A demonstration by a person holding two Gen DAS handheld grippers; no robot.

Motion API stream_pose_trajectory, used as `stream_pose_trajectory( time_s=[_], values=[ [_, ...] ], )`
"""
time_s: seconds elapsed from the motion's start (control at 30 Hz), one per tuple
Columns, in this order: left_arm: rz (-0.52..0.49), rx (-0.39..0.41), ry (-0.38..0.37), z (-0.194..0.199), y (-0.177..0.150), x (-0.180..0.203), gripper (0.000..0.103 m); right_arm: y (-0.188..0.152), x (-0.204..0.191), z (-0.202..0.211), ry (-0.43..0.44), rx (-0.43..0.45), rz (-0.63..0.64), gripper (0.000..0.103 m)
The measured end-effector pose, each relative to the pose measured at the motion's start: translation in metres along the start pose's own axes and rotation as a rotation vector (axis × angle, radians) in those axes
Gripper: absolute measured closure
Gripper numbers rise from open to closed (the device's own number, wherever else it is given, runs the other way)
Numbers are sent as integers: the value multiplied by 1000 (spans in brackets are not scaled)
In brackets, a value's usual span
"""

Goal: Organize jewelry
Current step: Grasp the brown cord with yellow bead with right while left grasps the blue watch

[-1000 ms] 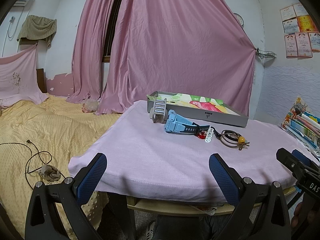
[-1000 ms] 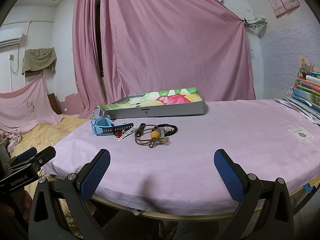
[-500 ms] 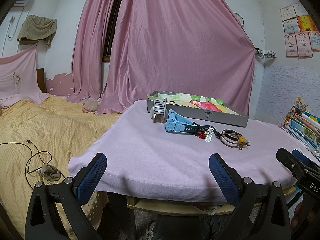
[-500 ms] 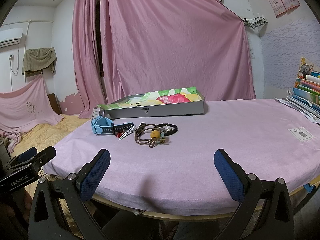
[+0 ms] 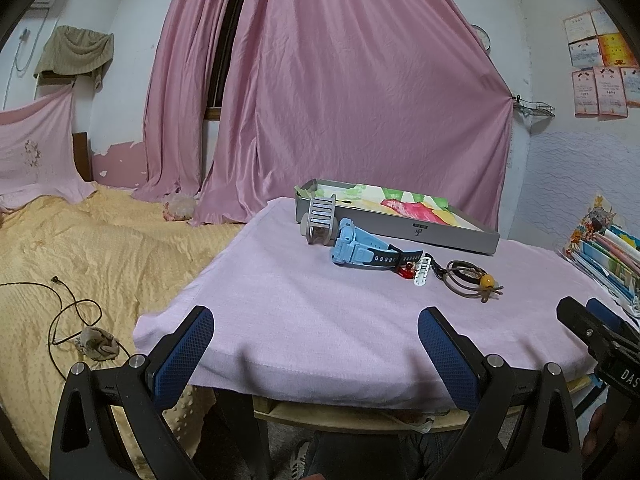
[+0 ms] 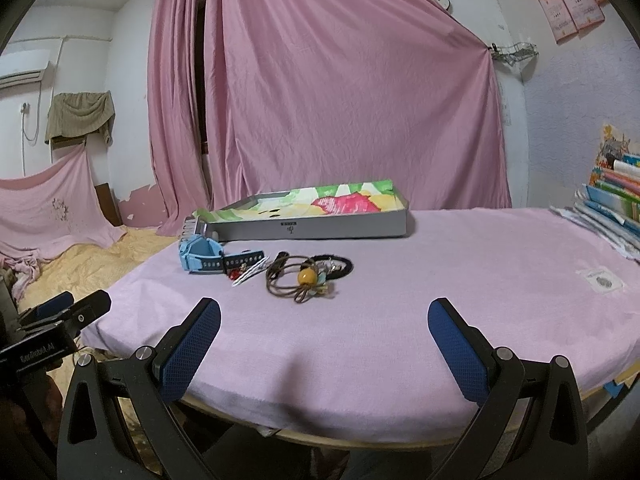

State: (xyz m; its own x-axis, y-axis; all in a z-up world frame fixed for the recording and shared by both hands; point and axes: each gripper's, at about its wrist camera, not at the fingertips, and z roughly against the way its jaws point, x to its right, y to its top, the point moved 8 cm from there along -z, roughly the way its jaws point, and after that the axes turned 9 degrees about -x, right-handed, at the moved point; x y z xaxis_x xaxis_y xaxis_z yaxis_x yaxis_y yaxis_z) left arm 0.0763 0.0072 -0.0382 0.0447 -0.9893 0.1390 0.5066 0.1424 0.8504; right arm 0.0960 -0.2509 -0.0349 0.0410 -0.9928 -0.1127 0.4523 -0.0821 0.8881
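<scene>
Left wrist view: at the bottom of the frame the left gripper (image 5: pixel 316 332) has its jaws spread wide with nothing between the blue pads (image 5: pixel 182 356), poised at the near edge of the table (image 5: pixel 280 320) (covered by a pink cloth). At the lower right edge, part of the right gripper's black body shows. Past the bare cloth, right of centre, the jewelry lies in a loose row: a brown cord (image 5: pixel 470 278) with a yellow bead, a white clip (image 5: pixel 421 274) just left of it touching a small red piece, then a blue watch (image 5: pixel 360 250), and furthest left a grey watch (image 5: pixel 318 220) standing on edge against the tray (image 5: pixel 440 234). That grey tray, lined with colourful paper, sits behind them. Books (image 5: pixel 608 256) are stacked at the right edge; a yellow bedspread (image 5: pixel 80 248) fills the left; a pink curtain (image 5: pixel 340 92) hangs behind.

Right wrist view: the right gripper (image 6: pixel 324 338) likewise gapes wide, grasping nothing, low in the frame at the table's near edge. Centre-left lie the cord (image 6: pixel 300 280) with a black band (image 6: pixel 340 264) touching it behind, the clip (image 6: pixel 250 274), and the blue watch (image 6: pixel 202 256); the grey watch is mostly hidden behind that one. Beyond them is the tray (image 6: pixel 312 230), then the curtain (image 6: pixel 340 100).
</scene>
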Motion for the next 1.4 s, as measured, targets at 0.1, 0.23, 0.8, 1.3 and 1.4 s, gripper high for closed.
stream_pose_trajectory(
  time_s=[0.1, 0.23, 0.8, 1.3, 1.4],
  values=[
    [-1, -6, -4, -10, 6, -1, 1, 8, 3, -2, -9, 11, 9, 1],
    [-3, -12, -17, -17, 16, -2, 1, 21, 7, -8, -2, 19, 10, 1],
    [-48, -149, -105, -86, 66, 21, 1, 49, -10, -75, 67, -137, 76, 33],
    [-34, -373, -167, -140, 67, 37, 48, 20, -14, -124, 113, -413, 19, 64],
    [-36, -390, -181, -143, 69, 39, 54, 21, -13, -125, 115, -421, 11, 69]
  ],
)
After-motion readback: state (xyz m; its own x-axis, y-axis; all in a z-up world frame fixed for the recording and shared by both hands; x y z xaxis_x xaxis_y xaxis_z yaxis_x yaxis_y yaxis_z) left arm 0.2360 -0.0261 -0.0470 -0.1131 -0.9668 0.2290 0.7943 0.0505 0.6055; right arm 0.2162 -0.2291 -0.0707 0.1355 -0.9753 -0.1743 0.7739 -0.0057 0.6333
